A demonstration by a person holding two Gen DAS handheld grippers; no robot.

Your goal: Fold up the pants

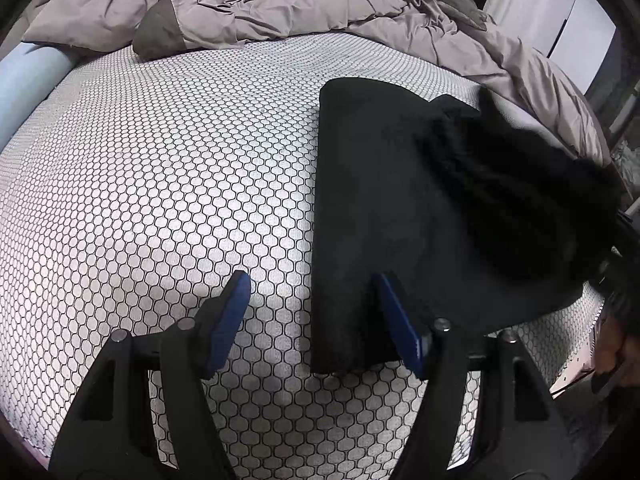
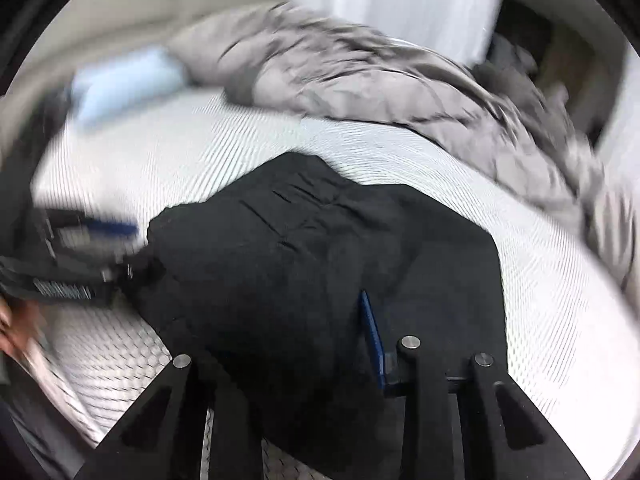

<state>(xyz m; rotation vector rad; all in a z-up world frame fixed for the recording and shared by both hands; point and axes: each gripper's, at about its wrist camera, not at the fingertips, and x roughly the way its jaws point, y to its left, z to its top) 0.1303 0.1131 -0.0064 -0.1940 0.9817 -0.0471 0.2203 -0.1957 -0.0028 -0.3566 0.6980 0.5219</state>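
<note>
My right wrist view is smeared with motion blur; the mattress cover's (image 2: 540,280) pattern dissolves into streaks. My right gripper (image 2: 320,340) has black pants (image 2: 304,264) bunched between its fingers; the left finger is buried in cloth, only the right blue pad shows, so it's pinching the pants. In the left wrist view the pants (image 1: 380,200) lie folded, right of centre, on the white honeycomb-print cover (image 1: 160,180); their right part blurs into a fuzzy black mass. My left gripper (image 1: 312,292) is spread, one finger over the pants' lower edge, contact unclear. Crumpled grey duvet (image 1: 280,4) across the top.
</note>
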